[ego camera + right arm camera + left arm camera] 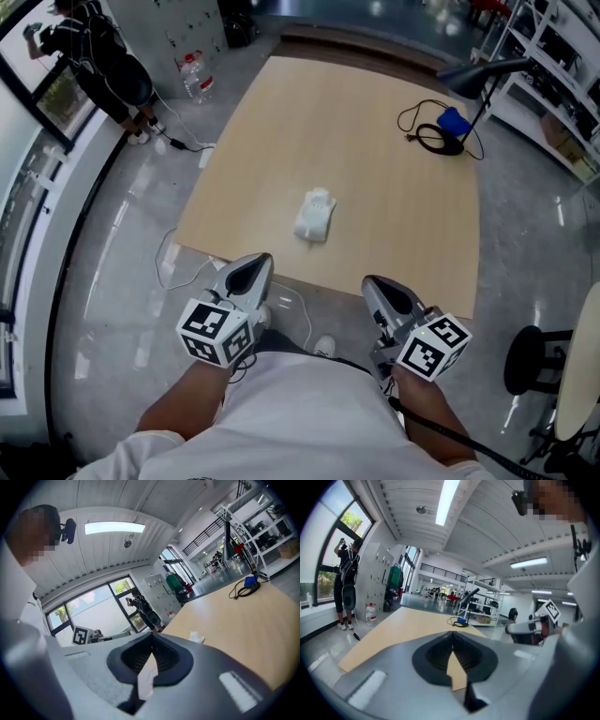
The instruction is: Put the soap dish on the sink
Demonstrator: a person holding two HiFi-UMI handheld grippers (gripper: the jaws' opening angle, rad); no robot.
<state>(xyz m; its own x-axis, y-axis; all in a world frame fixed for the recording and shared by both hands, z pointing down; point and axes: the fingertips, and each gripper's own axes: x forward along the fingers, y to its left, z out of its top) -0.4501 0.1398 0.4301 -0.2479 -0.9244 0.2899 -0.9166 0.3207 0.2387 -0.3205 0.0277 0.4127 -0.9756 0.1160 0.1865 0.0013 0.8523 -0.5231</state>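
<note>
A small white object (316,216), which looks like the soap dish with the sink piece, lies near the front middle of the light wooden table (375,122). I cannot tell its parts apart. In the right gripper view it shows as a white lump (197,637) just past the jaws. My left gripper (255,264) and right gripper (375,284) are held close to my body, short of the table's near edge. Both are shut with nothing between the jaws (452,634) (152,637). Neither touches the white object.
A black cable with a blue item (441,131) and a desk lamp (487,75) sit at the table's far right. A water bottle (195,77) stands on the floor near a person (103,56) by the window. A black stool (536,361) is at my right.
</note>
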